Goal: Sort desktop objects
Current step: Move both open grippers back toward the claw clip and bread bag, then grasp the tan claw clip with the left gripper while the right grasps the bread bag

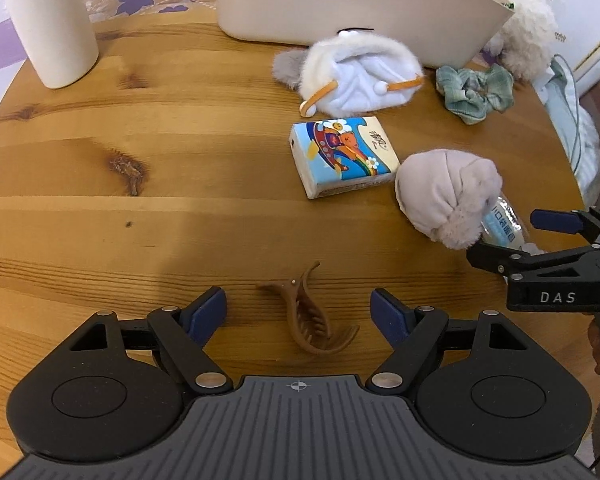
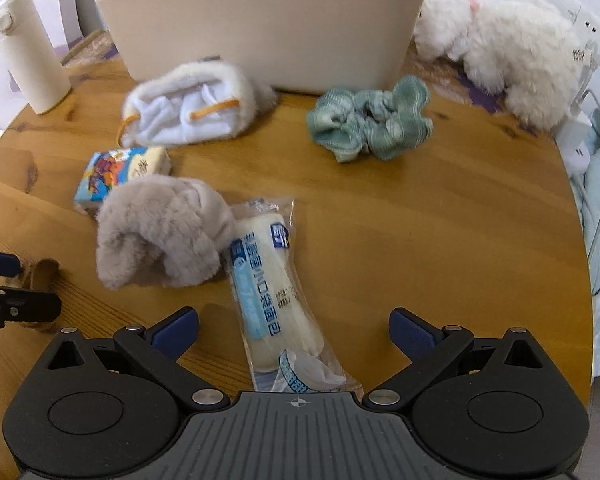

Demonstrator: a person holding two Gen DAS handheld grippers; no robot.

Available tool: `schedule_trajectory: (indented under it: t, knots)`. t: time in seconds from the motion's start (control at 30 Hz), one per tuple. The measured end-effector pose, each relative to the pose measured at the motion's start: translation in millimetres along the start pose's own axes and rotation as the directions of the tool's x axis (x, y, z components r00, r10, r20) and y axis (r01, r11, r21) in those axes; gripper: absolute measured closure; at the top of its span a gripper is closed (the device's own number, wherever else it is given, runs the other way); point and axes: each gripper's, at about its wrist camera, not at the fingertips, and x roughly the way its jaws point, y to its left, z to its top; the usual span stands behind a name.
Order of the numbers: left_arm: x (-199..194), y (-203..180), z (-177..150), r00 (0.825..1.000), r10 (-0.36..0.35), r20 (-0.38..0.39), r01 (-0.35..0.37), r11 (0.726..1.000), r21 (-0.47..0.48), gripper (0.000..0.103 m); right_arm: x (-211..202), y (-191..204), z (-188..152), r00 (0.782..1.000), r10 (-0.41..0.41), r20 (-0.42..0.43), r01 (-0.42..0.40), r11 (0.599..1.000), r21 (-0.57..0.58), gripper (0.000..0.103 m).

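A brown hair claw clip (image 1: 314,318) lies on the tabletop (image 1: 140,200) near its front edge, directly between the spread fingers of my left gripper (image 1: 299,312), and neither blue pad (image 1: 208,312) touches it. That gripper is released wide and grasps nothing. My right gripper (image 2: 294,330) is likewise spread wide, with a wrapped bread roll (image 2: 272,296) lying lengthwise in the gap between its fingers, the near end of the wrapper reaching back to the gripper's body; the pads stand clear on both sides. The clip is matte brown plastic with curved teeth, resting on its side. The roll is pale, sealed in clear film with blue print. Just beside its far end sits a grey plush earmuff (image 2: 160,236), touching the wrapper, and behind that a tissue pack (image 2: 120,174) with a cartoon print. Further toward the far edge lie a white fleecy bundle with orange cords (image 2: 188,104) and a green scrunchie (image 2: 370,118), both near a beige bin (image 2: 260,28). A cream bottle (image 2: 28,52) stands upright at the far left edge.
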Motion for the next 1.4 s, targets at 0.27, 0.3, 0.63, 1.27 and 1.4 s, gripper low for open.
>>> schedule_trajectory:
  t: [0.27,0.3,0.63,1.27,1.4]
  knots:
    - [3,-10,-1,0.999,0.051,-0.015,-0.05,0.998,0.048,0.022,2,1,4,1.0,0.005,-0.011,-0.005,1.0,0.009,0.0]
    - [3,-12,-1,0.998,0.06,-0.017,-0.059,0.997,0.056,0.022,3,1,5,1.0,0.009,-0.018,-0.009,1.0,0.012,0.0]
    - [5,-19,-5,0.996,0.092,-0.016,-0.09,0.989,0.116,0.021,4,0,10,0.999,0.011,-0.042,-0.01,1.0,0.014,0.0]
    - [-3,-16,-8,0.991,0.13,0.038,-0.134,0.978,0.159,0.066,-6,0,8,0.999,0.014,0.031,-0.013,1.0,-0.009,0.028]
    - [-4,-13,-9,0.993,0.111,0.043,-0.116,0.982,0.151,0.066,-12,-2,7,0.998,0.014,0.06,-0.013,1.0,-0.012,0.067]
